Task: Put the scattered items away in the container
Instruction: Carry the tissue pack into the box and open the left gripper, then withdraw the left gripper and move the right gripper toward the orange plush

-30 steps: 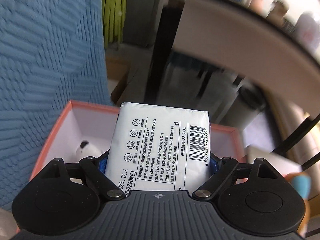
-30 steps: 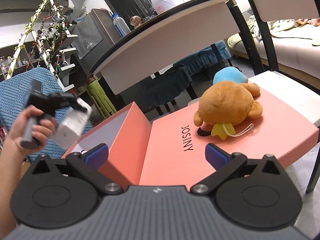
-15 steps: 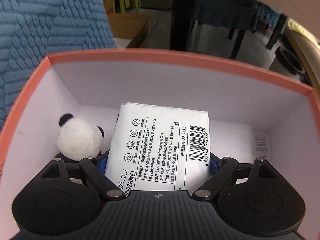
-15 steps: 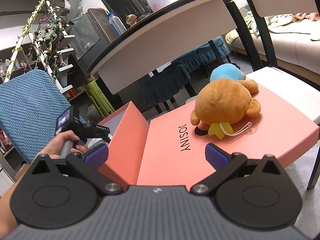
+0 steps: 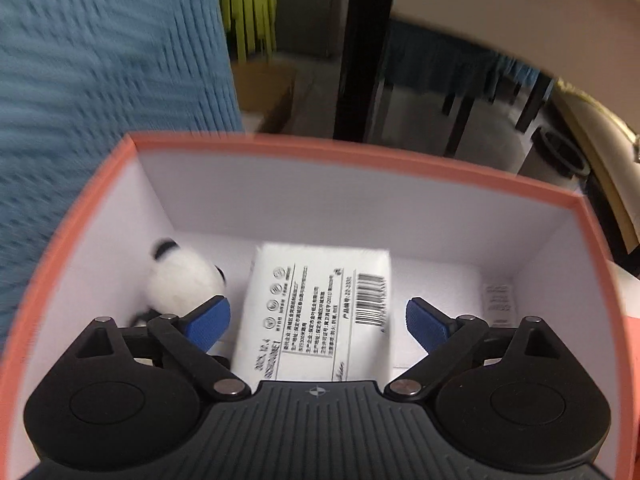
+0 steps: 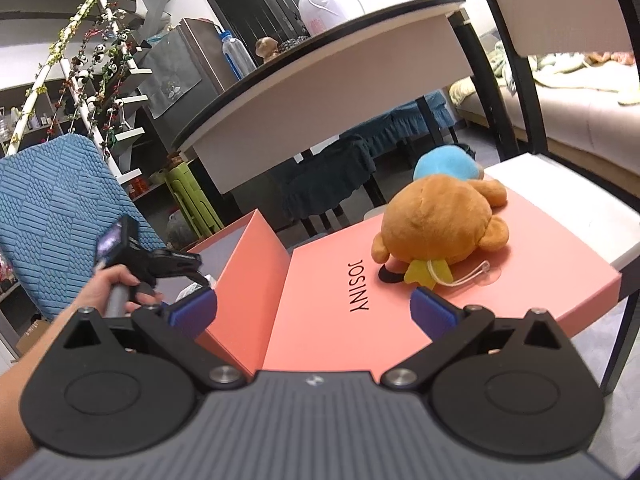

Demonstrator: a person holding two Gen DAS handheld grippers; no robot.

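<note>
Where the coral box (image 5: 360,160) opens upward, its salmon rim frames white inner walls on all four sides, with bare floor to the right of the contents and a small printed label (image 5: 498,300) low on the right wall

Item: tissue pack (image 5: 320,312), white wrapper, barcode and printed text uppermost; lies flat on the box floor, roughly central, its left edge just beside the panda plush (image 5: 180,280)

Item: panda plush, white with black ears; rests in the left part of the box, near the left wall

Item: left gripper (image 5: 318,320), above the box interior; blue pads (image 5: 208,320) spread wide either side of the tissue pack, a clear gap at each side, nothing held; left pad overlaps the panda in view, contact cannot be told

Item: right gripper (image 6: 314,310), fingers parted wide, empty, hanging short of the box lid (image 6: 400,300)

Item: box lid, coral, marked JOSINY, lying flat beside the box on a white seat (image 6: 560,184)

Item: orange plush (image 6: 436,224), on the lid's far portion, yellow tag and suction cord beneath it; open lid surface between it and the right gripper

Item: blue plush (image 6: 444,164), just behind the orange one

Item: hand (image 6: 116,288), left, gripping the left gripper's handle over the box
</note>
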